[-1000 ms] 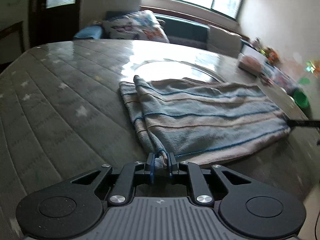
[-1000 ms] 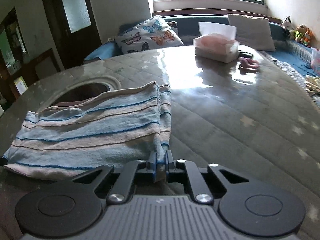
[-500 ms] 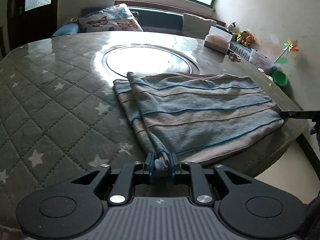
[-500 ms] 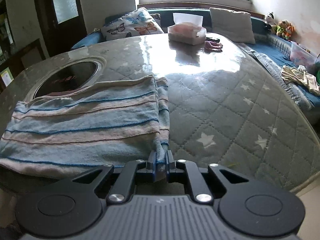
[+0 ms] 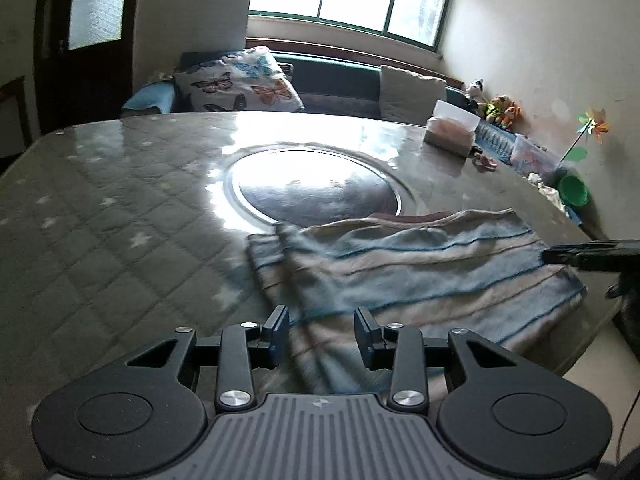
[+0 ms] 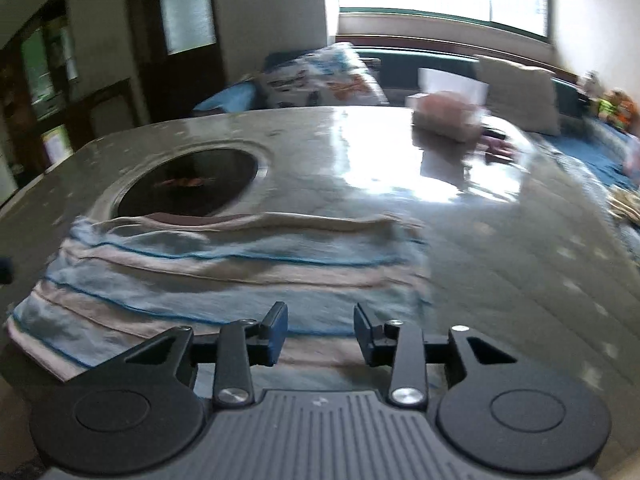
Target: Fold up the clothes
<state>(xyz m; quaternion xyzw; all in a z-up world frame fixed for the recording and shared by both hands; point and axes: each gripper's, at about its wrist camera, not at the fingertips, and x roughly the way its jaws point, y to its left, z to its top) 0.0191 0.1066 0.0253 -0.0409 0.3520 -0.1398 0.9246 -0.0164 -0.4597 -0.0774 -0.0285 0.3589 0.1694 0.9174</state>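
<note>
Left wrist view: left gripper (image 5: 322, 330) has its fingers (image 5: 279, 326) parted, just been opening, nothing pinched. The striped garment (image 5: 420, 276) lies folded flat on the counter (image 5: 104, 240) at its near edge; its near hem shows in the gap between the fingers, pads not pressing on it. Garment is pale blue and pink-beige with thin dark-blue stripes, left side doubled into a ridge. Behind it, a round inset plate (image 5: 316, 190) in the counter middle; the garment's far edge overlaps its rim. At the garment's right end the dark tip of the right gripper (image 5: 576, 256) pokes in from the frame's right side. Tissue box (image 5: 452, 130) sits at the far right corner of the counter. Butterfly cushion (image 5: 240, 82) on the bench beyond the far edge. Green bowl (image 5: 574, 190) off the counter's right edge.

Right wrist view, motion-blurred: right gripper (image 6: 320, 330) fingers (image 6: 366, 330) also apart, just been opening, holding nothing. Garment (image 6: 224, 276) spreads from the gap leftward along the near edge, flat on the counter (image 6: 520, 280). Inset plate (image 6: 188, 182) just beyond its far edge. Tissue box (image 6: 448, 114) near the far edge, blurred.
</note>
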